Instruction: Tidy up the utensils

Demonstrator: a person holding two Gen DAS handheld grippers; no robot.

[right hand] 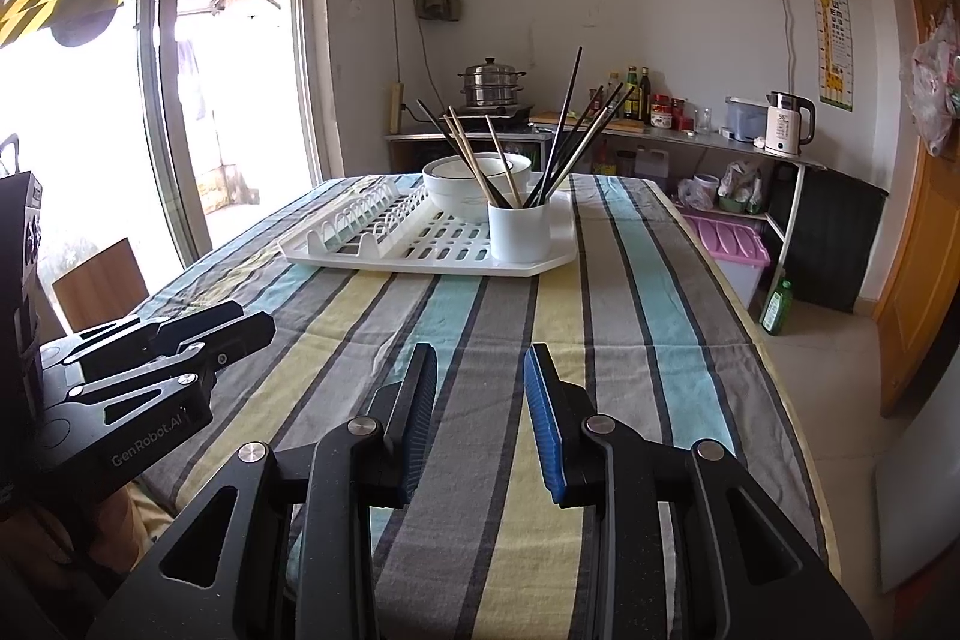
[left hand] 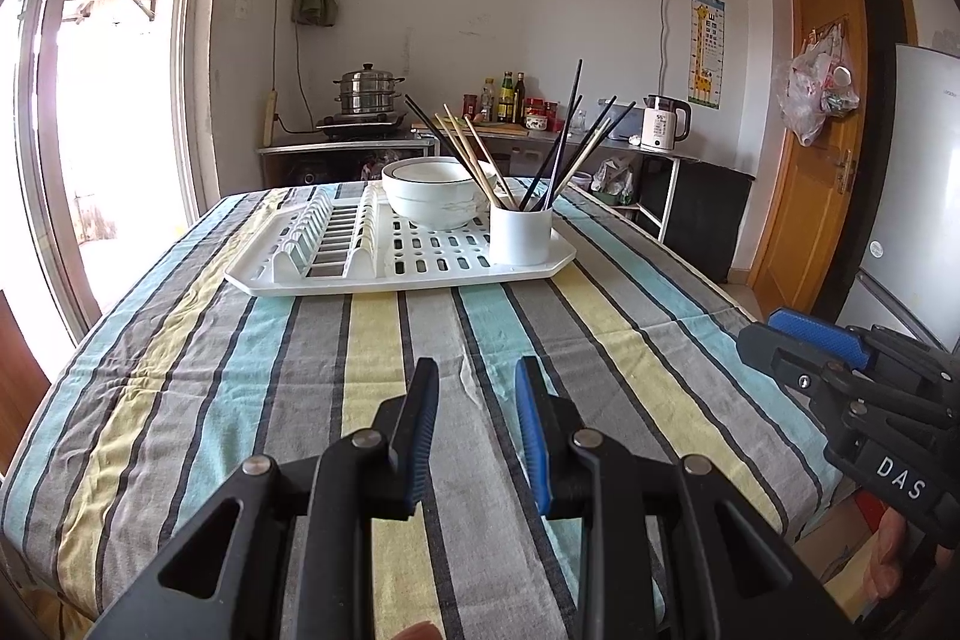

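Well beyond both claws (left hand: 477, 370) (right hand: 480, 358), chopsticks (left hand: 543, 154).

Table (left hand: 180, 400) under striped cloth (left hand: 372, 340) carries 1 white dish rack (left hand: 414, 274).

Both wrist views toward dish rack (left hand: 396, 250)

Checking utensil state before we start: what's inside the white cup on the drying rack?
The white cup holds chopsticks, dark ones and light wooden ones, fanned out above its rim. Their lower ends and the cup's bottom are hidden by its wall.
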